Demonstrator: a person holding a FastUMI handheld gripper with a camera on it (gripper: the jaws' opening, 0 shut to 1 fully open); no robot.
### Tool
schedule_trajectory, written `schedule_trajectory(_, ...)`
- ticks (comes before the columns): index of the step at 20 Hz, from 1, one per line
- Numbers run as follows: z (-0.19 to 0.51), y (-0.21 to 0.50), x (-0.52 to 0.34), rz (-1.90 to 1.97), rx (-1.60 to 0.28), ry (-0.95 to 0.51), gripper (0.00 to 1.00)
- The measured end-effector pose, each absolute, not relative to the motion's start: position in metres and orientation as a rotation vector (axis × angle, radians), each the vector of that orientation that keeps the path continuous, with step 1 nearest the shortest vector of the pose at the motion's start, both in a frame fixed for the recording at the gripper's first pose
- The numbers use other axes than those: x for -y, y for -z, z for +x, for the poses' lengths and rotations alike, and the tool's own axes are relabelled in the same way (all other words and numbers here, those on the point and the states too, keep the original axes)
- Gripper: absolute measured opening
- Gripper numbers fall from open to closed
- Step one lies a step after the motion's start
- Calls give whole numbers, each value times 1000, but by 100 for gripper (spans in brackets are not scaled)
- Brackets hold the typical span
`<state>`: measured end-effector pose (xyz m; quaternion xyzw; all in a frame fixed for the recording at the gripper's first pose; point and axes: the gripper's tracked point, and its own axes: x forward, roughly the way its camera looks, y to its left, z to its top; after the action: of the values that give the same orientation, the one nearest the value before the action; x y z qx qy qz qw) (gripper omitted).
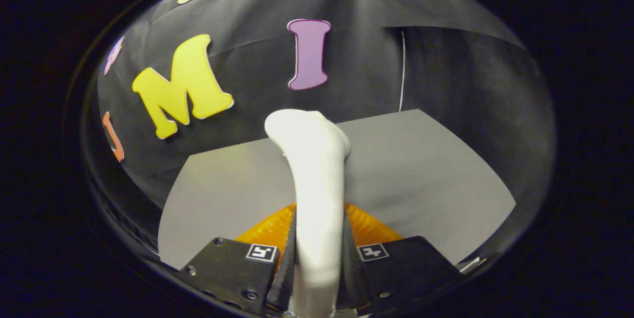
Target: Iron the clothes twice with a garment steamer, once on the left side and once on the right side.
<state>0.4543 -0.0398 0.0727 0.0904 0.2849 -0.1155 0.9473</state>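
Here, on the left, the black cloth wall (247, 75) of the booth rises behind a grey table (421, 174), whose near left corner sits just ahead of the left finger (233, 268) of the gripper (317, 263). That finger presses against the left side of a white steamer handle (317, 184), and a small square marker is fixed on top of it. In the middle, the handle runs from between the two fingers up and away, widening into a rounded head that reaches past the far edge of the table and shows against the wall. Beneath the handle, just beyond the fingertips, an orange garment (369, 226) lies on the table, showing as a wedge on either side of the white shaft. To the right, the other finger (401, 268) presses on the handle's right side, so the jaws are closed narrowly around it with the handle filling the gap between them; this finger carries a square marker too. Further right, the bare grey tabletop stretches toward the dark wall, where a thin pale line (402, 70) hangs down to the table's far edge.
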Motion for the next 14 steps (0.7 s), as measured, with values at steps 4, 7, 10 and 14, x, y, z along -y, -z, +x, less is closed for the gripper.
schedule_trajectory(4,451,-83,39,206,-532,253,42)
schedule_trajectory(7,438,-111,28,225,-442,239,40)
schedule_trajectory(10,410,-140,3,226,-346,184,40)
schedule_trajectory(14,369,-170,-38,206,-244,132,40)
